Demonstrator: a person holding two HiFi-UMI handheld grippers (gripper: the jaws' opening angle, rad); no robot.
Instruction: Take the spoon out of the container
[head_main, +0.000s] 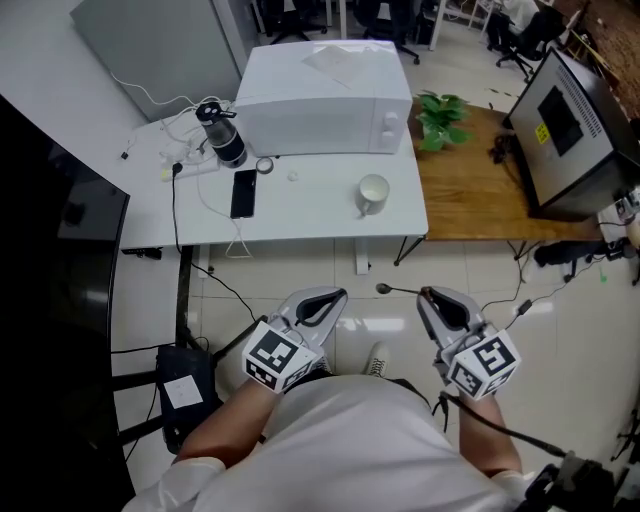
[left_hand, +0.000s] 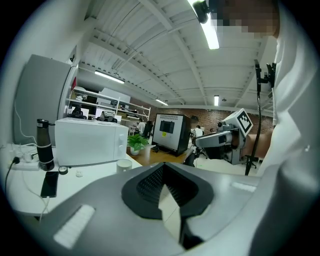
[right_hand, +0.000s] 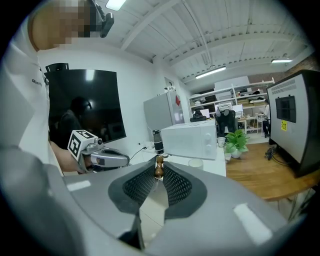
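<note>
Now | right gripper (head_main: 428, 294) fingers clamped on spoon (head_main: 398, 291) | bowl seen only from head view | left gripper (head_main: 340, 295) fingers together, empty

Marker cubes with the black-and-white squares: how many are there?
2. The left cube rides on the left gripper. The right cube rides on the right gripper, which holds a spoon. None seems hidden.

Head view looks steeply down from above the left gripper (head_main: 338, 295) and right gripper (head_main: 425, 292), with the surface (head_main: 300, 215) farther ahead. Each gripper view sits close behind its own jaws, facing roughly level. All three views share the microwave (head_main: 325, 95) and mug (head_main: 373, 193).
</note>
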